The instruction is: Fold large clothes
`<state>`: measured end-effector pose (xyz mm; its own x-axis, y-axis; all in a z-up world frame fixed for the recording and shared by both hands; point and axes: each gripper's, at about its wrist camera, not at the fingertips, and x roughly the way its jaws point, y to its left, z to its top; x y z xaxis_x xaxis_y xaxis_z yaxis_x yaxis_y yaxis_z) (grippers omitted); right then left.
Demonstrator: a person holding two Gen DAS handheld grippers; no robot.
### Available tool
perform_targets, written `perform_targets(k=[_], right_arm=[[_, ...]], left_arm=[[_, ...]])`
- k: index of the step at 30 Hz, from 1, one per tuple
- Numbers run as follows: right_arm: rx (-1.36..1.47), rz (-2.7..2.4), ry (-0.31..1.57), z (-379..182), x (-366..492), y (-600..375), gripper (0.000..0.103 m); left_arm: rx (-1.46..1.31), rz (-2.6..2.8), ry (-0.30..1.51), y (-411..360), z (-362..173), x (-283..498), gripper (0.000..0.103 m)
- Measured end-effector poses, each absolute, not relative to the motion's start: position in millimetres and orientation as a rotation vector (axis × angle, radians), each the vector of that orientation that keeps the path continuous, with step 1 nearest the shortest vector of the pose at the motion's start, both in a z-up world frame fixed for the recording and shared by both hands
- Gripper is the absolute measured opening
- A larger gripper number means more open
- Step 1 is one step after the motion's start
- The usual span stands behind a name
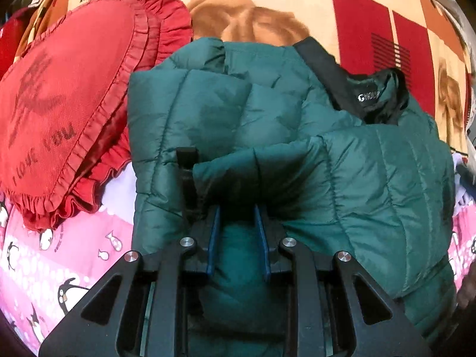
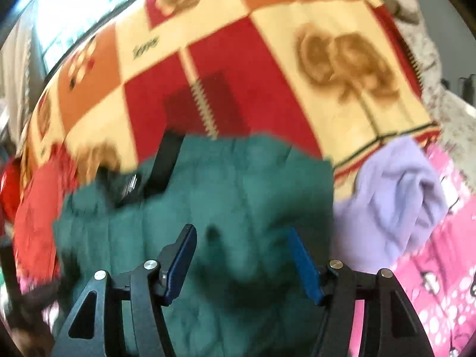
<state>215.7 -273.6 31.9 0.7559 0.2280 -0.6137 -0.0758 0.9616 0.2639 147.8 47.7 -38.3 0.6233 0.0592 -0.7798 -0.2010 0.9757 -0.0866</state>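
A dark green quilted puffer jacket (image 1: 267, 125) lies on the bed, with its black collar lining and label (image 1: 369, 96) at the upper right. My left gripper (image 1: 238, 211) is shut on a thick fold of the green jacket, which bulges between the blue pads. In the blurred right wrist view the same jacket (image 2: 226, 190) fills the middle. My right gripper (image 2: 242, 235) is open just above the jacket and holds nothing. A black strip (image 2: 166, 163) of the jacket shows at its upper left.
A red heart-shaped frilled cushion (image 1: 59, 113) lies left of the jacket. A red, orange and cream checked blanket (image 2: 238, 59) lies behind. A lilac garment (image 2: 395, 196) lies right of the jacket. A pink penguin sheet (image 1: 65, 261) covers the bed in front.
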Motion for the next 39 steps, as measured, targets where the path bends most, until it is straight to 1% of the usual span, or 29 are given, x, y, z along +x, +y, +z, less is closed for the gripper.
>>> perform_targets(k=[2,5,6,7,9,12,14,18,20,21,22,23,24,25,27,39], right_arm=[[0.254,0.165,0.695,27,230,-271,0.062],[0.185,0.180,0.773,0,258,-255,0.062],[0.162,0.187,0.818,-17,266,-252,0.064],[0.173,0.193,0.827,-27,271,-256,0.069],[0.232,0.204,0.832,-35,274,-263,0.070],[0.202,0.190,0.827,-23,271,-262,0.070],[0.175,0.178,0.790,-7,261,-257,0.069],[0.173,0.256,0.764,22,229,-230,0.069],[0.124,0.300,0.769,25,213,-212,0.070],[0.092,0.324,0.779,25,207,-201,0.076],[0.048,0.350,0.801,20,201,-188,0.085],[0.010,0.361,0.822,15,199,-180,0.089],[-0.045,0.366,0.853,2,190,-177,0.097],[-0.106,0.362,0.883,-15,192,-170,0.103],[-0.119,0.355,0.890,-33,194,-168,0.103],[-0.085,0.371,0.879,-34,191,-177,0.103]], left_arm=[[-0.156,0.152,0.888,46,-41,148,0.023],[-0.169,0.157,0.901,50,-47,146,0.023],[-0.163,0.158,0.903,49,-49,147,0.023],[-0.160,0.159,0.904,49,-50,149,0.023],[-0.152,0.162,0.908,47,-51,150,0.023],[-0.148,0.163,0.908,44,-50,156,0.023],[-0.154,0.159,0.907,45,-49,158,0.023],[-0.162,0.147,0.909,49,-45,158,0.023],[-0.149,0.151,0.903,53,-46,159,0.023],[-0.145,0.153,0.900,55,-46,158,0.023],[-0.141,0.155,0.898,53,-46,158,0.023],[-0.141,0.155,0.894,50,-44,156,0.023],[-0.145,0.152,0.890,50,-43,155,0.023],[-0.151,0.148,0.883,50,-43,154,0.023],[-0.155,0.143,0.869,50,-43,152,0.023],[-0.098,0.179,0.857,37,-40,150,0.023]])
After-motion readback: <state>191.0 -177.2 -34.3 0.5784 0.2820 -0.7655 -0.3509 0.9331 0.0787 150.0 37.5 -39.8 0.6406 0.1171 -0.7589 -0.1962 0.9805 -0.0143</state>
